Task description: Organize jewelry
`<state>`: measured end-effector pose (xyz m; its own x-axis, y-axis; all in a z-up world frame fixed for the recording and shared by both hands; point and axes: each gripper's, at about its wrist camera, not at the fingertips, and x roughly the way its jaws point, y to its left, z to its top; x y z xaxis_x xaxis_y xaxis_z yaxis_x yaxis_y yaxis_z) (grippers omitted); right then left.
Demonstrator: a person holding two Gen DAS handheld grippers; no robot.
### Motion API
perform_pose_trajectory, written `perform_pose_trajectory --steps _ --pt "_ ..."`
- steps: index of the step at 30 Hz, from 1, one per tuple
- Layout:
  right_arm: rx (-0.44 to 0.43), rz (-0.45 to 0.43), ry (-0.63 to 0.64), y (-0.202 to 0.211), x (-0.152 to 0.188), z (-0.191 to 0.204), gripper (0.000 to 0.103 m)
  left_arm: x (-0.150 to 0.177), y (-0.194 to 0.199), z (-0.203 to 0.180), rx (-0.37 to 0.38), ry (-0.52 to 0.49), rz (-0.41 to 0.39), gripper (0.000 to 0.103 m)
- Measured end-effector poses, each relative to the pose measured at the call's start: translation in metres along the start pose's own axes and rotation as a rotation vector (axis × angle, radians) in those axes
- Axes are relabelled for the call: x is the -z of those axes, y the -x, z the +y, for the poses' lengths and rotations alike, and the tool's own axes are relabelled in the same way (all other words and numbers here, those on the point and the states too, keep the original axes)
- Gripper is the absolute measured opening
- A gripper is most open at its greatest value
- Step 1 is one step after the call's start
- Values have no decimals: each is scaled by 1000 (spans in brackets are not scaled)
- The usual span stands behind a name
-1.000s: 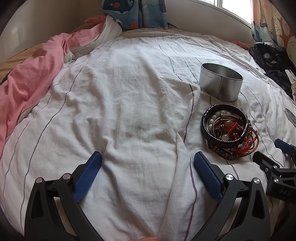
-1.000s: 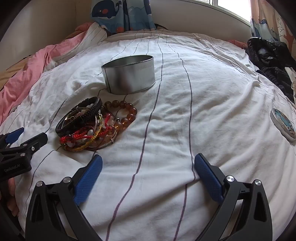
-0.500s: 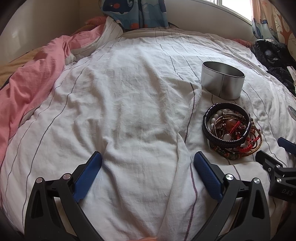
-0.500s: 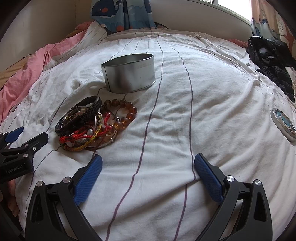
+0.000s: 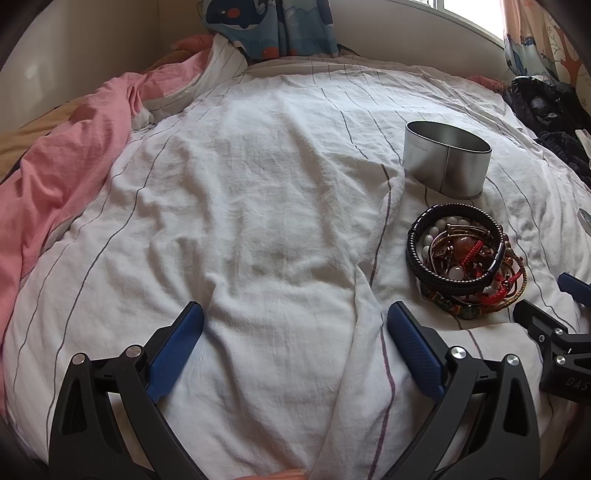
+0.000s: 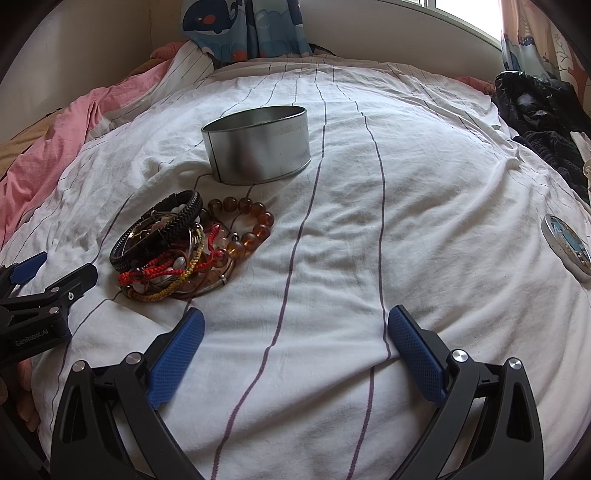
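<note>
A pile of bracelets (image 5: 466, 260) lies on the white striped bedsheet (image 5: 258, 221), with a black braided band on top, red cords and beads. It also shows in the right wrist view (image 6: 177, 247), with an amber bead bracelet (image 6: 245, 225) at its right. An open round metal tin (image 5: 445, 162) stands just behind the pile; it shows in the right wrist view too (image 6: 258, 147). My left gripper (image 5: 295, 343) is open and empty, left of the pile. My right gripper (image 6: 295, 343) is open and empty, right of the pile.
A pink blanket (image 5: 62, 162) lies bunched at the left. Dark clothes (image 6: 535, 110) are heaped at the right edge. A round lid with a blue picture (image 6: 567, 247) lies on the sheet at the right. A whale-print curtain (image 6: 240, 26) hangs at the back.
Both views have shifted slightly; the tin and bracelet pile sit a little nearer and more central in the left view. Both grippers stay open.
</note>
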<state>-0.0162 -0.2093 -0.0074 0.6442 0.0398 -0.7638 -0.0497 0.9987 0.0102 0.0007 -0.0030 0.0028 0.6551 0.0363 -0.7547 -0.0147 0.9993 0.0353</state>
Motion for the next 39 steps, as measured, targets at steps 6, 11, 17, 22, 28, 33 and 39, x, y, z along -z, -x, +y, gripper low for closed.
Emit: perform_pose_trajectory --steps 6,11,17,22,28,33,39 --pt "0 1 0 1 0 1 95 -1 1 1 -5 0 1 96" --pt "1 1 1 -2 1 1 95 -1 1 1 -12 -4 1 96" --pt "1 2 1 -2 0 1 95 -1 1 1 -23 -8 1 96" --pt "1 3 1 -2 0 1 95 -1 1 0 -31 -12 0 97" --pt "1 4 1 -2 0 1 95 0 2 -1 -32 -14 1 96" --pt "2 4 1 -3 0 1 95 0 3 -1 -33 -14 1 96" --pt "2 5 2 -3 0 2 95 0 3 0 -33 -15 1 97"
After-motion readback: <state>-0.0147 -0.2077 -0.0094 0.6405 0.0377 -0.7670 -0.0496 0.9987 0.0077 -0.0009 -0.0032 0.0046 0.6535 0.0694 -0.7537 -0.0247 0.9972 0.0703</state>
